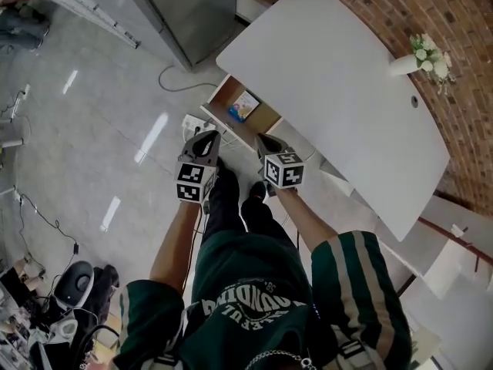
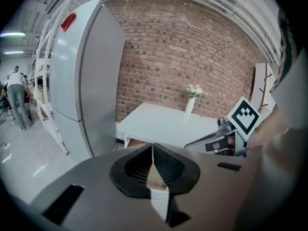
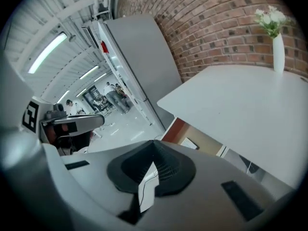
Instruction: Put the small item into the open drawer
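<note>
Under the white table (image 1: 331,75) a wooden drawer (image 1: 228,97) stands pulled out. A small blue-and-white packet (image 1: 244,105) lies on its floor. My left gripper (image 1: 206,139) hangs just in front of the drawer, shut and holding nothing. My right gripper (image 1: 267,140) is beside it, near the drawer's right corner, also shut and holding nothing. In the left gripper view the left gripper (image 2: 153,150) points at the table and the drawer front (image 2: 132,142). In the right gripper view the right gripper (image 3: 154,153) faces the drawer (image 3: 185,131), with a pale flat item (image 3: 188,143) inside.
A white vase of flowers (image 1: 422,55) stands at the table's far edge by the brick wall. A tall grey fridge (image 1: 192,10) stands left of the table. A power strip (image 1: 192,122) and cable (image 1: 173,79) lie on the floor by the drawer. People stand far off (image 2: 17,97).
</note>
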`<action>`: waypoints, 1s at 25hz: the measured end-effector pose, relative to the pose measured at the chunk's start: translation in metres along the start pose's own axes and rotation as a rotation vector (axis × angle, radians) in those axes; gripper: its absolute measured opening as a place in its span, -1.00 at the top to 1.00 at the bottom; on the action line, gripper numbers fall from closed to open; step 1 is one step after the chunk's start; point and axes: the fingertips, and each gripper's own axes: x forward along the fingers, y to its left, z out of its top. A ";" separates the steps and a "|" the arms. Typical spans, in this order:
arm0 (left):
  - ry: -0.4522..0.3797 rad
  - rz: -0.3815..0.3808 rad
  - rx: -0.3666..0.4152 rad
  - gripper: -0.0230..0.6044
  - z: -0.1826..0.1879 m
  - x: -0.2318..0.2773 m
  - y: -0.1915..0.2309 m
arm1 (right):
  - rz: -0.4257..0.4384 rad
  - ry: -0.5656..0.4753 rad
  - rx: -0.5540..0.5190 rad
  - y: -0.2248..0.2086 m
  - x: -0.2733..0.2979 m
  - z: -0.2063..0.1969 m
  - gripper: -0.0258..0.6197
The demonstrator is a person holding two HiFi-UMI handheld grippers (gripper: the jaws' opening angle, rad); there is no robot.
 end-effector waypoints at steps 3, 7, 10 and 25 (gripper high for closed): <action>-0.033 0.002 0.024 0.85 0.019 -0.012 -0.015 | 0.014 -0.053 -0.049 0.007 -0.028 0.020 0.84; -0.087 0.010 0.047 0.85 0.043 -0.023 -0.034 | 0.024 -0.128 -0.149 0.016 -0.064 0.050 0.84; -0.121 0.021 0.071 0.85 0.058 -0.035 -0.040 | 0.033 -0.194 -0.219 0.030 -0.087 0.071 0.84; -0.221 0.061 0.111 0.85 0.092 -0.079 -0.074 | 0.058 -0.345 -0.343 0.057 -0.153 0.105 0.84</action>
